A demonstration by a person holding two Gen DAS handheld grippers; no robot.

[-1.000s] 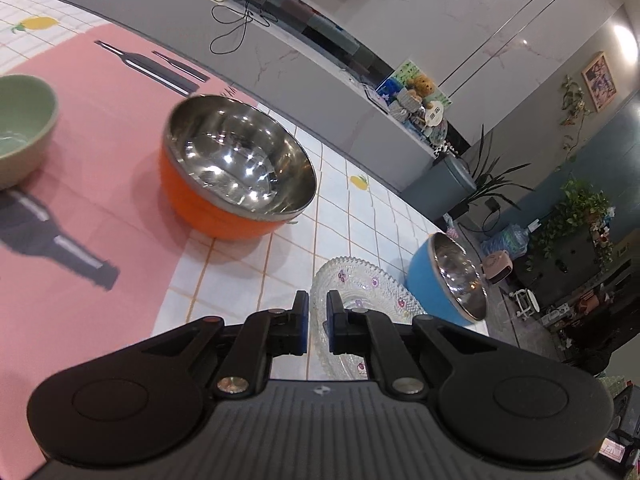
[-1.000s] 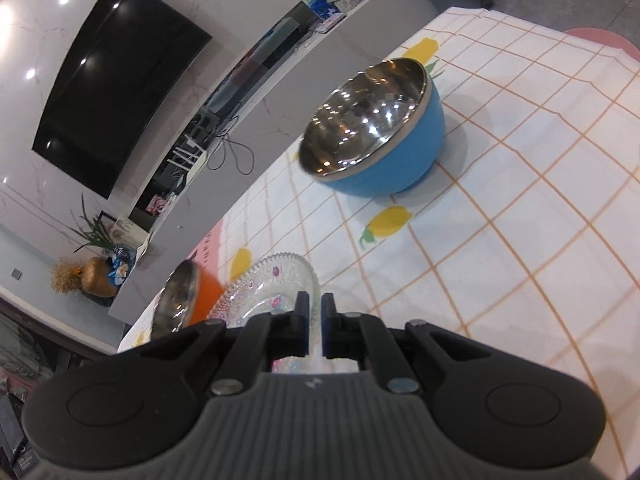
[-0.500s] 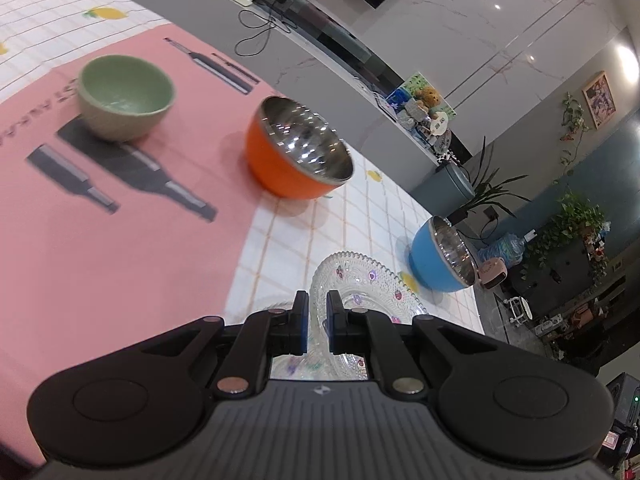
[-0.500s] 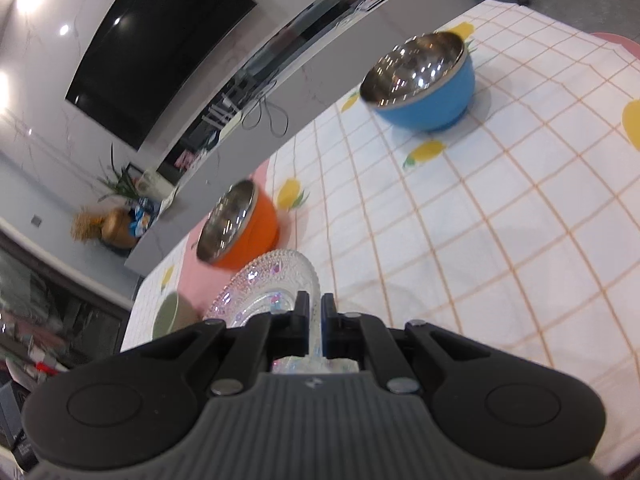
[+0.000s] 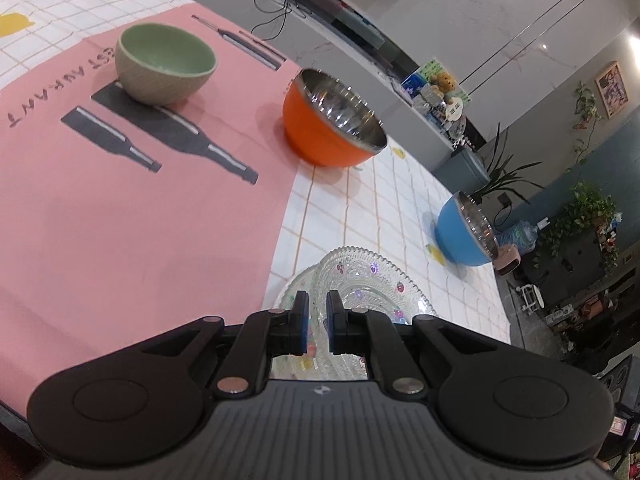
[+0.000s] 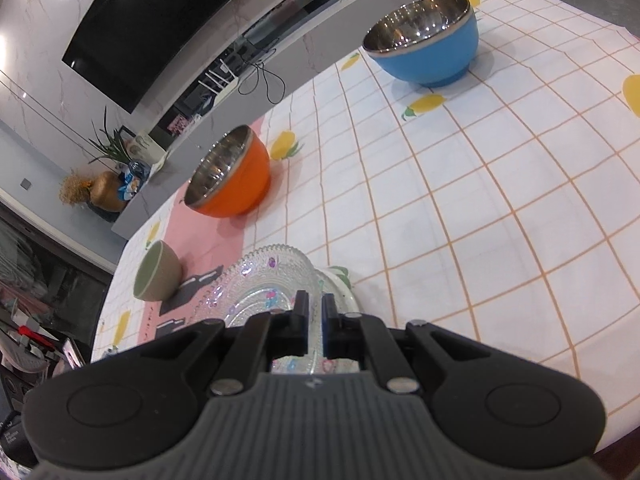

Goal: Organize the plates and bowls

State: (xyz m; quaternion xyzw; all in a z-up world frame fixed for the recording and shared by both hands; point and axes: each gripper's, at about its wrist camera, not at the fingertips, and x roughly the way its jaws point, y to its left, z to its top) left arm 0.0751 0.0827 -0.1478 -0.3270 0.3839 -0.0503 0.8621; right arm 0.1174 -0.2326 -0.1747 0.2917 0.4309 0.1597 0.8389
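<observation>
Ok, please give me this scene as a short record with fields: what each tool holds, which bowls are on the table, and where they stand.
left tool: shut on the glass plate rim
right tool: shut on the same plate, opposite rim
second plate: partly seen under the glass plate; contact cannot be told
green bowl: upright on the pink mat
orange bowl: upright at the mat's edge
blue bowl: upright on the checked cloth, apart from the others
all bowls: empty

right gripper (image 6: 315,307) clamping glass plate (image 6: 256,284)
</observation>
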